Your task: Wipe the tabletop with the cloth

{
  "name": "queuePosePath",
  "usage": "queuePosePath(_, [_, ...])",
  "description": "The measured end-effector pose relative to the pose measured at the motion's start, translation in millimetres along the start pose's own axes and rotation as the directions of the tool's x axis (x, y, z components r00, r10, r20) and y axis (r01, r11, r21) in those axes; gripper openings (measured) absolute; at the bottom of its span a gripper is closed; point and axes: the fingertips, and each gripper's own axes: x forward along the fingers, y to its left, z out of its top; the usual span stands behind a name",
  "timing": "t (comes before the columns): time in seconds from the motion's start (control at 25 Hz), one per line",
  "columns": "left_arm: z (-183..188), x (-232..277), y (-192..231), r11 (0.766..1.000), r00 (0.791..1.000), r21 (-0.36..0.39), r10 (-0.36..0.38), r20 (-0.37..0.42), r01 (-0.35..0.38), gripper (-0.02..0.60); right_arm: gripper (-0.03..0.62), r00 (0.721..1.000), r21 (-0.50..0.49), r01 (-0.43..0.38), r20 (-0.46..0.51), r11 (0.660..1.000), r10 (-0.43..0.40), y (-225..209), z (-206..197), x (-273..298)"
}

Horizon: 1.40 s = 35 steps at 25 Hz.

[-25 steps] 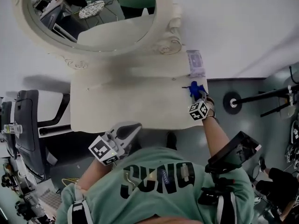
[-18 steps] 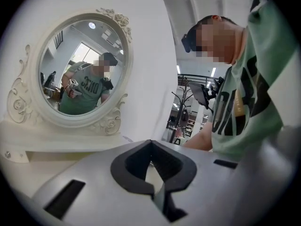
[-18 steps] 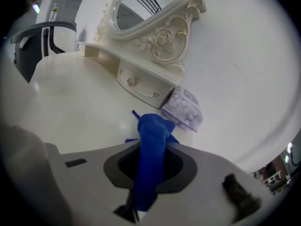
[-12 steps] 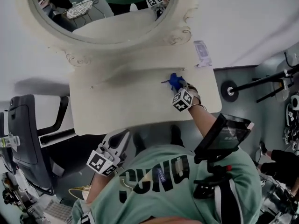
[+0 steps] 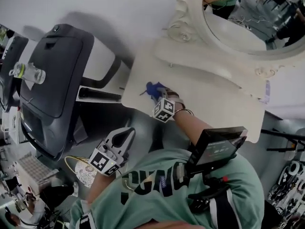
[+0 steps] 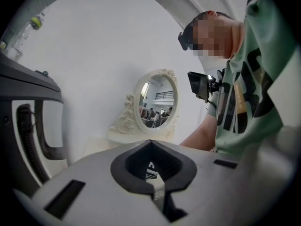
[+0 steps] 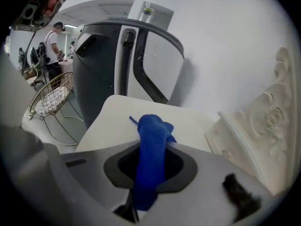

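Observation:
A blue cloth (image 5: 152,88) lies bunched on the cream tabletop (image 5: 214,104) near its left end, and my right gripper (image 5: 157,96) is shut on it. In the right gripper view the cloth (image 7: 153,126) sticks out forward from between the jaws of that gripper (image 7: 149,150), over the tabletop's (image 7: 113,119) corner. My left gripper (image 5: 127,133) hangs below the table's front edge, off the surface. Its jaws meet in the left gripper view, where the left gripper (image 6: 150,141) is shut with nothing in it.
An oval mirror in an ornate cream frame (image 5: 183,20) stands along the back of the table. A small packet (image 5: 266,92) lies at the far right end. A dark machine (image 5: 52,75) with a bottle (image 5: 26,71) stands left of the table, a wire basket (image 5: 81,171) below.
My right gripper has dragged the blue cloth across the tabletop from the right end to the left end. The left gripper has stayed low in front of the table.

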Motion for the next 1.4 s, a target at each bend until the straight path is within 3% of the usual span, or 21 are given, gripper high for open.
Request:
queuePosePath(0.2, [-22.0, -17.9, 3.5, 0.999, 1.0, -0.03, 0.017, -0.016, -0.017, 0.005, 0.061, 1.0, -0.031, -0.002, 0.022, 1.0, 0.003, 18.2, 17.2, 25.3])
queuePosePath(0.36, [-28.6, 18.1, -31.7, 0.999, 0.998, 0.0, -0.046, -0.044, 0.046, 0.005, 0.061, 0.999, 0.014, 0.044, -0.013, 0.999, -0.044, -5.5, -35.9, -1.3])
queuePosePath(0.48, [-32.8, 68.7, -87.0, 0.991, 0.99, 0.042, -0.122, -0.077, 0.126, 0.005, 0.061, 0.993, 0.093, 0.107, -0.06, 0.99, -0.101, -32.6, -127.8, -58.7])
queuePosePath(0.6, [-38.1, 132.9, -156.2, 0.972, 0.971, 0.076, -0.215, -0.103, 0.223, 0.005, 0.061, 0.974, 0.19, 0.213, -0.125, 0.958, -0.191, -63.5, -250.0, -139.8])
queuePosePath(0.8, [-54.7, 232.6, -279.5, 0.915, 0.911, 0.056, -0.389, -0.134, 0.399, 0.005, 0.061, 0.898, 0.33, 0.404, -0.322, 0.853, -0.301, -90.1, -468.1, -288.7])
queuePosePath(0.96, [-63.4, 285.4, -352.4, 0.866, 0.861, 0.07, -0.48, -0.167, 0.496, 0.005, 0.061, 0.837, 0.396, 0.505, -0.44, 0.767, -0.325, -93.7, -585.1, -370.2])
queuePosePath(1.08, [-64.7, 294.1, -373.9, 0.864, 0.858, 0.075, -0.478, -0.188, 0.497, 0.005, 0.061, 0.833, 0.411, 0.512, -0.45, 0.754, -0.32, -89.0, -608.3, -386.8])
queuePosePath(1.16, [-62.6, 288.4, -373.3, 0.877, 0.87, 0.075, -0.454, -0.19, 0.474, 0.005, 0.061, 0.834, 0.416, 0.51, -0.454, 0.753, -0.315, -86.5, -607.2, -387.1])
queuePosePath(1.24, [-58.7, 284.1, -364.5, 0.887, 0.883, 0.075, -0.439, -0.167, 0.456, 0.005, 0.061, 0.817, 0.414, 0.531, -0.48, 0.739, -0.319, -93.3, -612.0, -394.5])
queuePosePath(1.4, [-53.9, 254.2, -322.2, 0.915, 0.913, 0.061, -0.391, -0.114, 0.399, 0.005, 0.061, 0.796, 0.416, 0.544, -0.531, 0.728, -0.292, -101.3, -603.0, -395.3])
